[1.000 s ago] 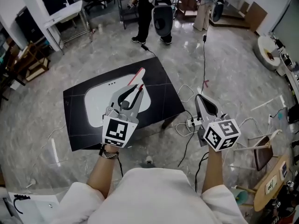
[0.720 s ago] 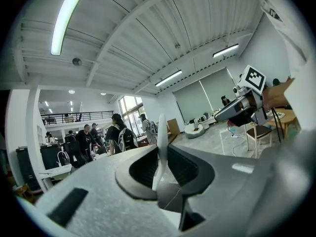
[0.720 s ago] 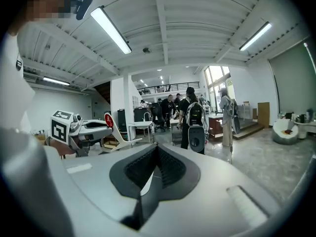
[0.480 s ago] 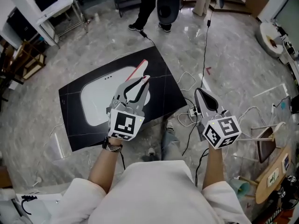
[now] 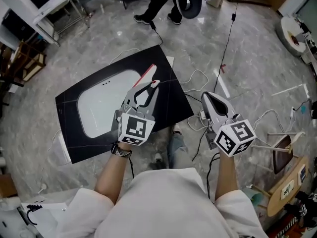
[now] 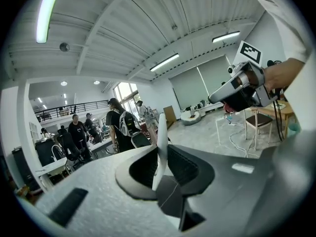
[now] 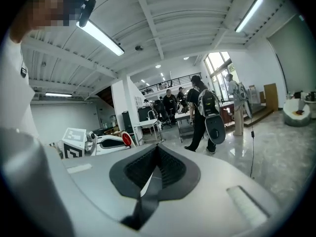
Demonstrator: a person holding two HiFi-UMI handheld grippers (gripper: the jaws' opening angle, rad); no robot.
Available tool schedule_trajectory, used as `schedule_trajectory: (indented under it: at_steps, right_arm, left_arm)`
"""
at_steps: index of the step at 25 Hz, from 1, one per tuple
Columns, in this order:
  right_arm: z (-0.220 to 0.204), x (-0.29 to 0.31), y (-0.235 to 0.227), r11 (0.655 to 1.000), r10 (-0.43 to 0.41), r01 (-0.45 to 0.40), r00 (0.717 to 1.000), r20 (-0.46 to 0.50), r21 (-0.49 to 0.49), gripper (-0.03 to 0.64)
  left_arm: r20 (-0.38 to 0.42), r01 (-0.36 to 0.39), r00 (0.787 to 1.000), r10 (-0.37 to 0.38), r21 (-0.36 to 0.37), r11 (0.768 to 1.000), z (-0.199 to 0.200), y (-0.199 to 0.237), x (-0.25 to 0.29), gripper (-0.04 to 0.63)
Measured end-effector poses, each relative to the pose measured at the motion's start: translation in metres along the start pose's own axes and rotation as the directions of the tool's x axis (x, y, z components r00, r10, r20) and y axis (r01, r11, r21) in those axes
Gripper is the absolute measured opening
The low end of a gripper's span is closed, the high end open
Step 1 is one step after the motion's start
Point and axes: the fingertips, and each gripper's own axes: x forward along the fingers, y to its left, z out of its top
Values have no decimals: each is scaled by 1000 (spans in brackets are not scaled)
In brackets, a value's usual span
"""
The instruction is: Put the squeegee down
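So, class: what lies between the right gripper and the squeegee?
In the head view, the corner of the black table and floor strewn with white cables separate the right gripper from the squeegee in the left gripper.

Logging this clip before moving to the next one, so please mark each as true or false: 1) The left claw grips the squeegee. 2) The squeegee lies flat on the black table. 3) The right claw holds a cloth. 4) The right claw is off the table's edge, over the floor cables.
1) True: the left claw is shut on the squeegee.
2) False: the squeegee is held in the left claw over the black table, not set down.
3) False: the right claw is shut with nothing in it.
4) True: it hangs beside the table, above the cables.
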Motion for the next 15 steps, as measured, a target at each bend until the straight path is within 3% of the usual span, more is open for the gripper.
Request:
schedule_trajectory:
  at_steps: [15]
  right_arm:
    - [-31,32,-59,998,30,-26,996,-88,50,6]
  left_arm:
    - [-126,-11,992,4,-58,998,-73,0,95,67]
